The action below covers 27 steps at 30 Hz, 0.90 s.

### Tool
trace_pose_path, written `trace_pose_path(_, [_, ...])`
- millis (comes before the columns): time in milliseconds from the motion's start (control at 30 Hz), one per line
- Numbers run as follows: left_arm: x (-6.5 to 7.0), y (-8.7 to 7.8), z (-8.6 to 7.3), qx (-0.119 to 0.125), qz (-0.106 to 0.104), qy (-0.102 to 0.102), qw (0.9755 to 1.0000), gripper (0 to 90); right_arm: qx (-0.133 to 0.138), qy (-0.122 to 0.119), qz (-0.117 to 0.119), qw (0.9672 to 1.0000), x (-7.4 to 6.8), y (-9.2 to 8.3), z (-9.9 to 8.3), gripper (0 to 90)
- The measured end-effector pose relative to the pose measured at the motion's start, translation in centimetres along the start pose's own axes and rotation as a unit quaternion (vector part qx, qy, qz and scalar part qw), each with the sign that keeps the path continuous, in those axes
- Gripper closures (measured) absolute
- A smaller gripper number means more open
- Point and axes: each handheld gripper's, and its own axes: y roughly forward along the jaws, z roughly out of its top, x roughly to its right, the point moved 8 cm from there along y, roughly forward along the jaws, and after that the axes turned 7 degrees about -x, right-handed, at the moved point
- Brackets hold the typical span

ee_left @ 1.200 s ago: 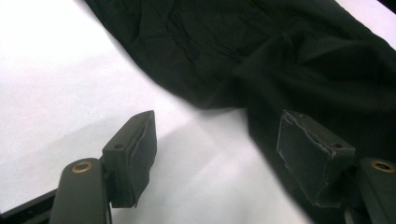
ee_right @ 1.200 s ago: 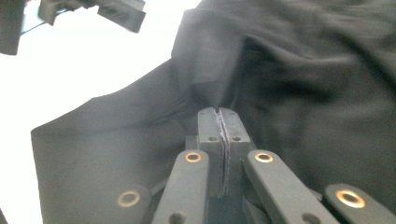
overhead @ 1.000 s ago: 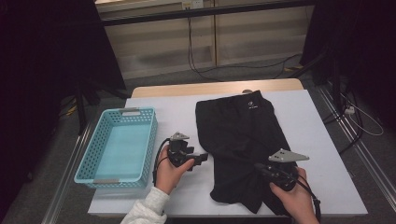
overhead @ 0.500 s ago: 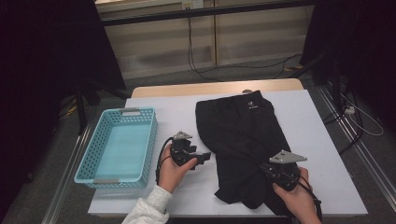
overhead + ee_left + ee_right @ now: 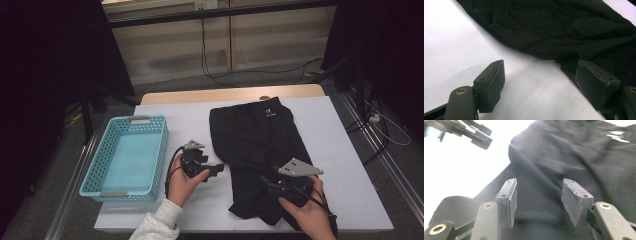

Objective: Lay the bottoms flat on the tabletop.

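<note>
shorts (image 5: 260,145) run near-to-far edge | right gripper (image 5: 537,200) over near hem, fingers just opening, nothing gripped | left gripper (image 5: 540,82) beside left edge (fingers apart)

Looks like a lab/recording rig: black curtains (image 5: 45,75), loose cables (image 5: 215,60), white-topped table (image 5: 340,150).
</note>
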Motion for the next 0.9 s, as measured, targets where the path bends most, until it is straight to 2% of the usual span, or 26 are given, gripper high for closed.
trace_pose_path(67, [-0.1,-0.2,0.0,-0.002,0.003,0.003,1.0000,23.5,-0.001,-0.019,0.021,0.9996,-1.9,0.6,0.3,46.2])
trace_pose_path(200, [-0.1,-0.4,0.1,0.004,0.006,0.000,1.0000,23.2,-0.027,-0.054,0.070,0.9957,-5.6,2.7,-0.2,46.8])
trace_pose_path(300, [-0.2,-0.6,0.1,0.002,0.010,0.003,0.9999,22.9,-0.046,-0.057,0.097,0.9925,-7.2,4.4,-1.0,47.2])
trace_pose_path(367, [-0.2,-0.5,0.0,-0.001,0.011,0.002,0.9999,22.6,-0.065,-0.066,0.101,0.9906,-7.8,5.3,-1.7,48.1])
trace_pose_path(400, [-0.2,-0.5,-0.1,-0.003,0.013,0.004,0.9999,22.6,-0.077,-0.079,0.103,0.9886,-8.1,5.7,-2.2,50.3])
trace_pose_path(433, [-0.2,-0.4,-0.2,-0.004,0.012,0.003,0.9999,22.5,-0.071,-0.094,0.093,0.9887,-8.2,5.9,-2.3,52.4])
trace_pose_path(500, [-0.1,-0.4,-0.2,-0.003,0.010,0.001,0.9999,22.3,-0.068,-0.100,0.096,0.9880,-8.4,5.9,-2.4,62.0])
trace_pose_path(667, [-0.1,-0.4,-0.2,-0.006,0.010,0.002,0.9999,22.1,-0.066,-0.095,0.093,0.9889,-8.3,5.9,-2.4,88.0])
trace_pose_path(800, [-0.1,-0.5,-0.2,-0.004,0.011,0.004,0.9999,22.1,-0.067,-0.068,0.109,0.9895,-8.0,5.8,-2.4,89.5])
trace_pose_path(867, [-0.2,-0.5,-0.1,-0.002,0.011,0.002,0.9999,22.1,-0.068,-0.044,0.134,0.9877,-8.2,5.6,-2.4,89.6])
trace_pose_path(900, [-0.3,-0.6,-0.1,-0.003,0.011,0.003,0.9999,22.1,-0.069,-0.042,0.143,0.9864,-8.3,5.5,-2.3,89.6])
